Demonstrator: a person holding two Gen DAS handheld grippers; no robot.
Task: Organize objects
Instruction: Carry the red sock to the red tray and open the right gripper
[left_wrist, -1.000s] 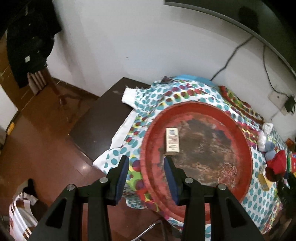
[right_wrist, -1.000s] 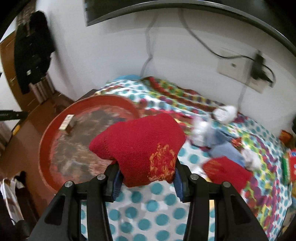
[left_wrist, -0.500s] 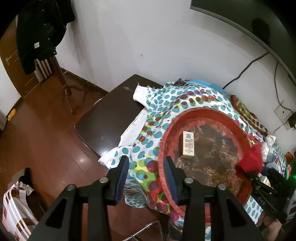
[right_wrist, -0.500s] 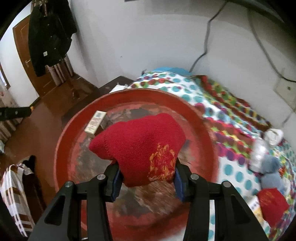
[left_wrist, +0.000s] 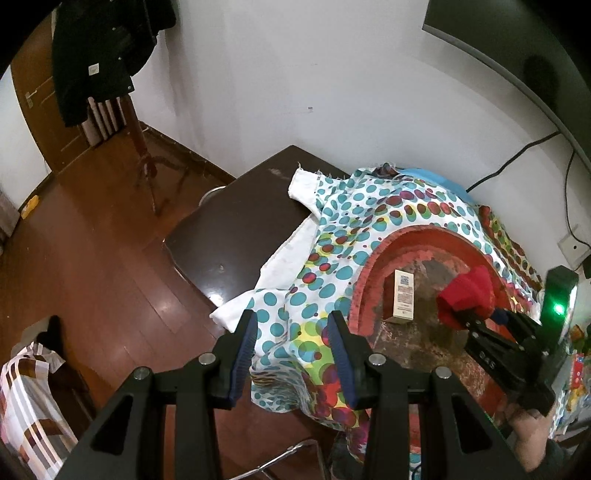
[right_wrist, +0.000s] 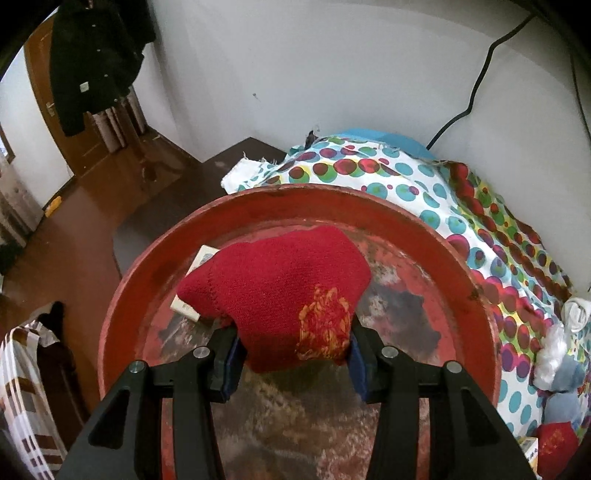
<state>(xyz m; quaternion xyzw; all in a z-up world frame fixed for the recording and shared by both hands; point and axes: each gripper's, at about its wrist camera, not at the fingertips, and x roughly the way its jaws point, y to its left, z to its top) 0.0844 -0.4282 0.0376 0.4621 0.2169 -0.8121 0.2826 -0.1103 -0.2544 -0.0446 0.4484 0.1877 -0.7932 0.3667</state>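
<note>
half of small box (right_wrist: 194, 280) hidden behind red sock (right_wrist: 291, 295) pinched in right gripper (right_wrist: 293, 360); left gripper (left_wrist: 291, 354) agape, empty.

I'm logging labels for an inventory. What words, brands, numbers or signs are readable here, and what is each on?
Nothing reads with certainty.
Small box in the red tray: a code square and printed lines, too small to read.
Right claw body: pale lettering, too blurred to read.
Red sock held in that claw: an orange-gold woven motif, no legible characters.
Black jacket: a pale tag, unreadable.
</note>
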